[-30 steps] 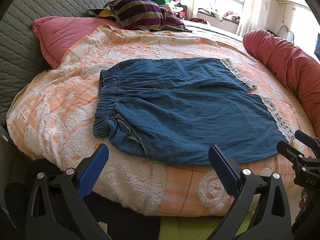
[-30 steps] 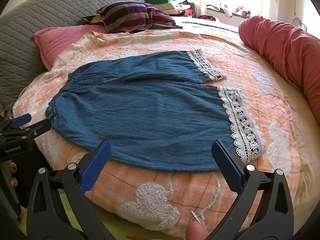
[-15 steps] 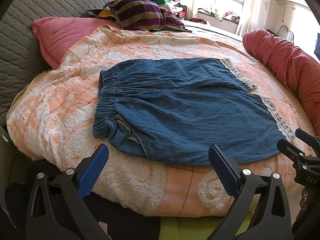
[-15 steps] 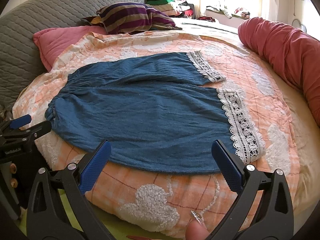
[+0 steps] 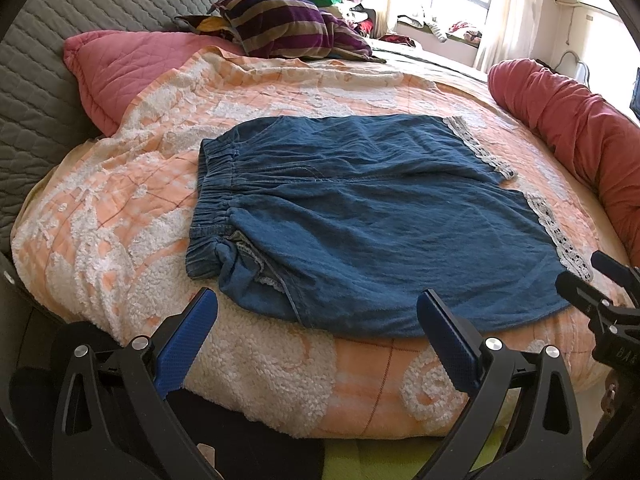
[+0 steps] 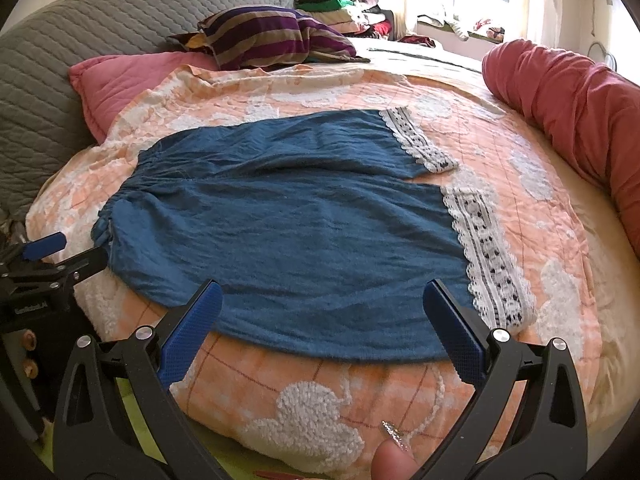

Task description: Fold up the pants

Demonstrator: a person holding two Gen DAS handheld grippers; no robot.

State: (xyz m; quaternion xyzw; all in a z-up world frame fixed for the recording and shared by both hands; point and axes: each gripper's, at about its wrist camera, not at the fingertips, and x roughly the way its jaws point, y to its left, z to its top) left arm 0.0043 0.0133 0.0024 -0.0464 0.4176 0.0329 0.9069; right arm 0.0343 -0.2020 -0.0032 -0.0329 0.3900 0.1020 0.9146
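Blue denim pants [image 5: 372, 220] [image 6: 288, 232] with white lace hems [image 6: 492, 264] lie flat on an orange and white bedspread [image 5: 120, 208] [image 6: 304, 392]. The elastic waistband [image 5: 212, 204] points left, the two short legs point right. My left gripper [image 5: 316, 320] hovers open just before the near edge of the pants, toward the waist side. Over the near edge closer to the lace hem, my right gripper [image 6: 322, 312] stands open too. Neither holds any cloth. Each gripper shows at the side of the other's view.
A pink pillow [image 5: 120, 68] and a grey quilted headboard [image 5: 44, 64] are at the back left. A striped cushion [image 5: 280, 24] and piled clothes sit behind. A long red bolster [image 5: 580, 128] runs along the right. A fingertip [image 6: 392, 460] shows at the bottom of the right wrist view.
Both grippers have crept slightly forward toward the near edge of the pants. The pants have not moved, and both sets of jaws stay open.
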